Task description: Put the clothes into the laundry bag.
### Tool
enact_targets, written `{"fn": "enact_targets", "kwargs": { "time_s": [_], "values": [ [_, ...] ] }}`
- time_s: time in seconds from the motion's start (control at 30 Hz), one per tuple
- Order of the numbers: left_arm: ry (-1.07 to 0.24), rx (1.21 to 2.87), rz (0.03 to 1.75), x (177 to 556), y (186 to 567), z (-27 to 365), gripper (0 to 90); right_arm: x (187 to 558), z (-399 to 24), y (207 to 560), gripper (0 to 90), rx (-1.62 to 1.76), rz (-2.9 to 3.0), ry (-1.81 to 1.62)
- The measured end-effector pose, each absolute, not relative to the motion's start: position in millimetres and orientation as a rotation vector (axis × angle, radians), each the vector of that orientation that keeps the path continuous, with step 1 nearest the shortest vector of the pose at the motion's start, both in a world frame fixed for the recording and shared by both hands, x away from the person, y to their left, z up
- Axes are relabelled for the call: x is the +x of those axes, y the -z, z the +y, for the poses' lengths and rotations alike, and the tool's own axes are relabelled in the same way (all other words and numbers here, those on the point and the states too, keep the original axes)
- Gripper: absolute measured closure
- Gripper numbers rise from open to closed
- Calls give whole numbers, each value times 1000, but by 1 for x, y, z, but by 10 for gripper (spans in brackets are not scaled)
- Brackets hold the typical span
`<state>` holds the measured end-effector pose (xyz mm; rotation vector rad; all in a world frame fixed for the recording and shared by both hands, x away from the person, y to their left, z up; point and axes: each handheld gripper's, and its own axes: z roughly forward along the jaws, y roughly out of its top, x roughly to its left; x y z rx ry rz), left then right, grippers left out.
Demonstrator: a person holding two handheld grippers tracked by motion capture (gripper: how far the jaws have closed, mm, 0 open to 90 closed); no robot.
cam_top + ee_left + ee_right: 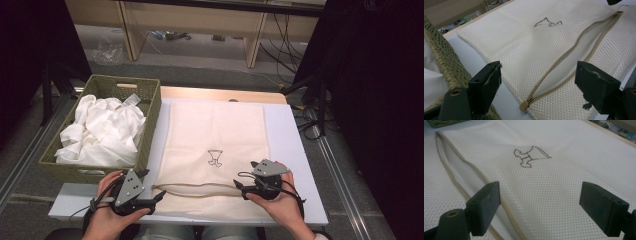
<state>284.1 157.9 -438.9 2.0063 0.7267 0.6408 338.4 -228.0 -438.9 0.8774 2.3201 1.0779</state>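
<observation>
Two hand-held grippers work at the near edge of a white worktop, whose front corners are cut off by the person's forearms. Mesh laundry bag, cream, lies flat across the middle of the worktop, its far end near the wooden rim; a small brown embroidered motif sits at its centre, too small to read from the high view. Woven basket, olive, stands just left of the bag, touching or nearly touching its edge; white cloth heaped inside hides the basket floor. Zipper runs along the bag's near end, partly open, gaping in the middle; the inside shows pale and unclear. Zipper pull lies at the bag's left corner.

Left hand-held gripper: jaws apart, nothing between them, tips close by the zipper's left end, contact not clear. Right hand-held gripper: jaws wide apart, empty, low over the mesh by the zipper's right end; contact hard to tell.
</observation>
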Motion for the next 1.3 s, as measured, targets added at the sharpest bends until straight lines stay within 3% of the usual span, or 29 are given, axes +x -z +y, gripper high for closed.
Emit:
{"fn": "enact_targets", "kwargs": {
  "time_s": [1.3],
  "values": [
    [-610,2002,752,282,442,156,213,350,-196,458,216,718,2510,-977]
  ]
}}
